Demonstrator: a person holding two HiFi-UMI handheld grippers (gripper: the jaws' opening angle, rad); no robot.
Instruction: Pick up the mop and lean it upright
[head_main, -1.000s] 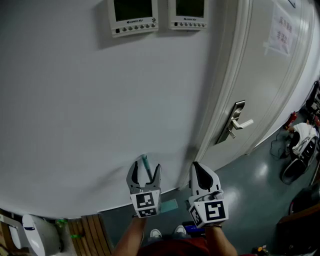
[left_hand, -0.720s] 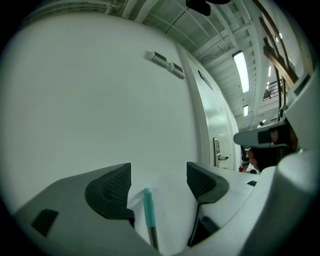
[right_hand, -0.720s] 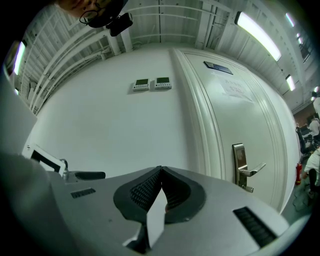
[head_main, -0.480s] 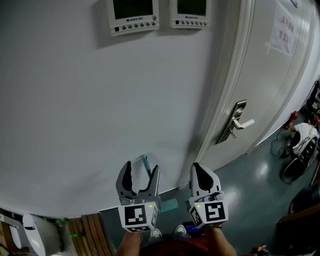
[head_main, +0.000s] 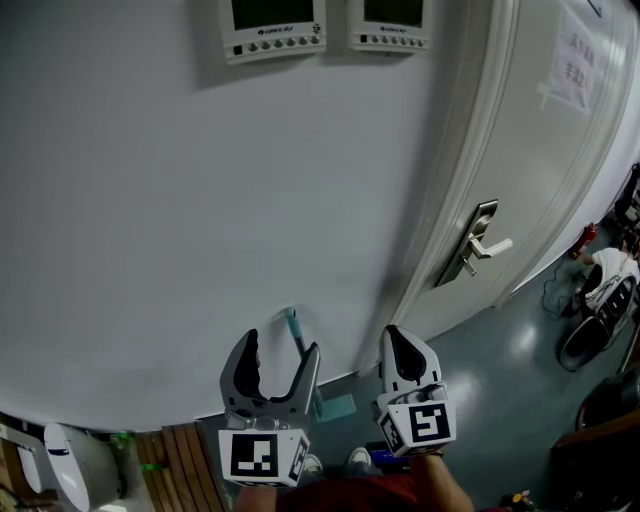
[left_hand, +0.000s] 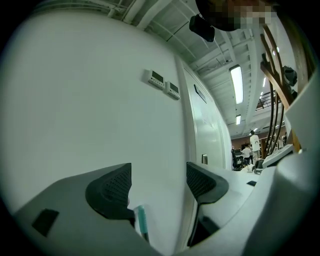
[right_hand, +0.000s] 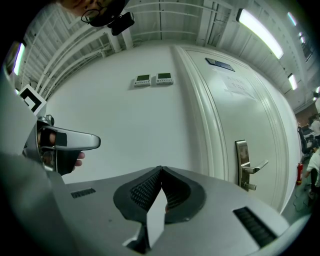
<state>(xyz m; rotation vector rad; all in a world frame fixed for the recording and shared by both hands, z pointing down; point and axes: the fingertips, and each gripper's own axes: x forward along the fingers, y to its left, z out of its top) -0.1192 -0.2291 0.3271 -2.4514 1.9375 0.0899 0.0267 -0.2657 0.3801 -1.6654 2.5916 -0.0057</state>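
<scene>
The mop stands nearly upright against the white wall, with its teal-tipped handle (head_main: 292, 328) resting on the wall and its teal head (head_main: 337, 408) on the floor. My left gripper (head_main: 281, 346) is open just in front of the handle top, not touching it. In the left gripper view the handle tip (left_hand: 141, 221) shows low between the open jaws of the left gripper (left_hand: 157, 182). My right gripper (head_main: 397, 336) is shut and empty, to the right of the mop. In its own view the right gripper (right_hand: 161, 171) faces the wall with its pads pressed together.
A white door with a metal lever handle (head_main: 478, 242) is at the right. Two wall control panels (head_main: 272, 28) hang high on the wall. Wooden slats (head_main: 178, 460) and a white object (head_main: 72, 462) lie at the lower left. A chair and clutter (head_main: 598, 292) stand far right.
My left gripper has drawn back and down-left from the mop handle with its jaws spread wider. The handle stays leaning on the wall. The right gripper has not moved.
</scene>
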